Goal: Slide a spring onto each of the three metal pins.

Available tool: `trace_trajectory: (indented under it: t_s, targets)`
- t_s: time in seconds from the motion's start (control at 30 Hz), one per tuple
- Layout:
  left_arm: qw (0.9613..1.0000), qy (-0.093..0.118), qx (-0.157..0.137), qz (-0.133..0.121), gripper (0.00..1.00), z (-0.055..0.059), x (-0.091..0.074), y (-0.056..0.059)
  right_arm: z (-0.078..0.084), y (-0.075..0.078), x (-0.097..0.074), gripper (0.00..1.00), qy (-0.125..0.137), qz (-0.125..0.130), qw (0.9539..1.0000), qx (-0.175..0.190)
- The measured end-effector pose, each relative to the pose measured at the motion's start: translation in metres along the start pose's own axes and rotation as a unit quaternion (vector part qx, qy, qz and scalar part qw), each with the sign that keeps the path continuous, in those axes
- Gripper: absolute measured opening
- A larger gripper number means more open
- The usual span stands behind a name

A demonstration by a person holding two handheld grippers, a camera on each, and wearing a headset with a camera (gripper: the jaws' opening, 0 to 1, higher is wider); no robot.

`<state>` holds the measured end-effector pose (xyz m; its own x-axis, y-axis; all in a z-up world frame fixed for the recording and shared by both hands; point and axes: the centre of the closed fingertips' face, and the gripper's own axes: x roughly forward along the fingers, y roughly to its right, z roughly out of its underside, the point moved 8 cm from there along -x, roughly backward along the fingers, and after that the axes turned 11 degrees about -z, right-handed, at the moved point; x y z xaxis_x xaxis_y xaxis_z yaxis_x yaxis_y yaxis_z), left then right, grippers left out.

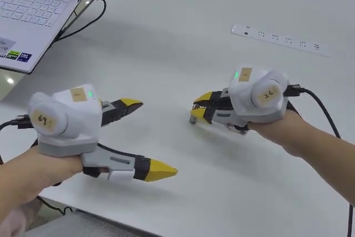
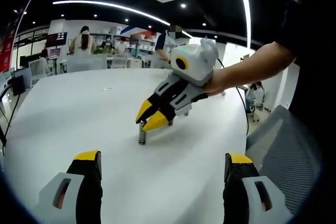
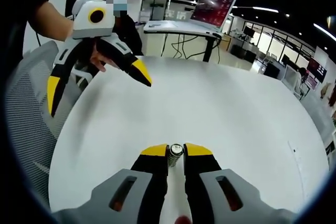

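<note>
With our left gripper (image 1: 150,137) spread wide and empty, our right gripper (image 3: 176,151) is closed on the small spring (image 2: 142,134), upright with its foot at the counter (image 1: 183,37), which we judge light, squashy and prone to pinging away, so a gentle mid-coil grip suits.

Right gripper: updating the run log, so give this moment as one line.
right gripper: shut on spring | spring: upright on table | left gripper: open, empty, apart from spring
</note>
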<state>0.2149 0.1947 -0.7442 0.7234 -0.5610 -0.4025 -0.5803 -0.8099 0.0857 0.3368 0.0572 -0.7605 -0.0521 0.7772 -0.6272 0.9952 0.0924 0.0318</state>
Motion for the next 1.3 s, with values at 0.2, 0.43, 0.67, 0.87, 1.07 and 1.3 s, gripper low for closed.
trace_trajectory:
  t_s: [0.2, 0.43, 0.67, 0.87, 1.07, 1.3]
  targets:
    - [1.0000, 0.002, 0.004, 0.001, 0.95, -0.004, 0.002, -0.001, 0.000, 0.000, -0.003, 0.13, 0.005, 0.007, 0.9999, 0.011]
    - [0.9999, 0.010, 0.012, 0.003, 0.95, -0.015, 0.009, -0.002, -0.009, -0.003, -0.013, 0.13, 0.025, 0.007, 0.9995, 0.020]
    - [0.9997, 0.012, 0.021, 0.010, 0.95, -0.023, 0.016, 0.000, -0.009, -0.003, -0.028, 0.17, 0.054, 0.016, 0.9977, 0.038]
    - [0.9995, 0.013, 0.024, 0.012, 0.95, -0.029, 0.019, 0.003, -0.002, -0.007, -0.049, 0.27, 0.069, 0.035, 0.9948, 0.067]
    - [0.9994, 0.015, 0.028, 0.016, 0.95, -0.037, 0.024, 0.006, 0.006, -0.016, -0.074, 0.35, 0.090, 0.054, 0.9897, 0.097]
    - [0.9989, 0.015, 0.038, 0.022, 0.96, -0.044, 0.028, 0.012, 0.019, -0.035, -0.104, 0.48, 0.113, 0.076, 0.9846, 0.109]
